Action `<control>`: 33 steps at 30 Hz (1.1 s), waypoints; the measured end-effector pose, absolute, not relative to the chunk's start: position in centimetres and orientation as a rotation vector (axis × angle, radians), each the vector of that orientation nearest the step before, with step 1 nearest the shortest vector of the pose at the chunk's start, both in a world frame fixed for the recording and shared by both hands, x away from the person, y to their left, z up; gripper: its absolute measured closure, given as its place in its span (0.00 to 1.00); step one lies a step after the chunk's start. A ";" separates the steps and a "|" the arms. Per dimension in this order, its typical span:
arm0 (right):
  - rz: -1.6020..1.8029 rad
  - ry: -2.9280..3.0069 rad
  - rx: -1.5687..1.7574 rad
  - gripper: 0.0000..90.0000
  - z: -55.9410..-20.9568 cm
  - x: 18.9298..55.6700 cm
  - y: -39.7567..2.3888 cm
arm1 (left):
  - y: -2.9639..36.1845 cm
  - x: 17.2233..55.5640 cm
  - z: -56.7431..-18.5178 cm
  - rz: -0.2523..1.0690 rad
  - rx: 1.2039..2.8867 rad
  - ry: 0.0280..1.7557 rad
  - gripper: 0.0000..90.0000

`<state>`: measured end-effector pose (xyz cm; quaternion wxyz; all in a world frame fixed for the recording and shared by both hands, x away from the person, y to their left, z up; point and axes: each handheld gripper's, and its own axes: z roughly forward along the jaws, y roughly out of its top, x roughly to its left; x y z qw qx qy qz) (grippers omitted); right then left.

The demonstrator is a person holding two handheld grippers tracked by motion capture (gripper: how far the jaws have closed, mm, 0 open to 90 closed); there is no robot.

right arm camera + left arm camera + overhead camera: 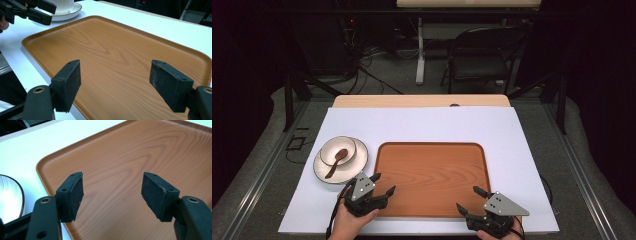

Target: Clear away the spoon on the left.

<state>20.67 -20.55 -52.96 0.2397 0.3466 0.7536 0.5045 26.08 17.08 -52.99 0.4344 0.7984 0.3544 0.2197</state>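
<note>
Black pads of my left claw hang spread and empty over the tray's seven-o'clock corner. My right claw is likewise released at its five-o'clock corner. At ten o'clock from the left claw, just beside the tray, a bowl with a spoon sits on a plate on the white tabletop.

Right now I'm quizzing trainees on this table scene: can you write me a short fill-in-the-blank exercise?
1. The brown spoon lies in the white ____.
2. The bowl stands on a ____.
3. Both the left gripper and the right gripper have their jaws ____.
4. The plate sits to the ____ of the wooden tray in the high view.

Missing words: bowl; plate; open; left
</note>
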 end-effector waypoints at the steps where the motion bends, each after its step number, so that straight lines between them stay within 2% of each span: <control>1: 1.384 2.062 0.946 0.28 -53.0 20.7 -20.5 | 17.2 26.1 -53.0 0.519 1.980 0.891 0.42; 6: 1.396 2.037 0.935 0.31 -52.8 20.4 -20.6 | 17.8 26.4 -53.2 0.421 1.936 0.947 0.42; 11: 1.422 2.034 0.938 0.33 -52.7 20.4 -20.5 | 18.3 26.4 -53.0 0.398 1.884 0.956 0.45; 27: 1.387 2.013 0.902 0.34 -52.4 20.0 -20.3 | 19.3 25.5 -51.1 0.512 1.823 0.996 0.44; 33: 1.400 2.028 0.898 0.36 -52.3 19.9 -20.2 | 19.6 25.4 -50.7 0.525 1.827 1.028 0.50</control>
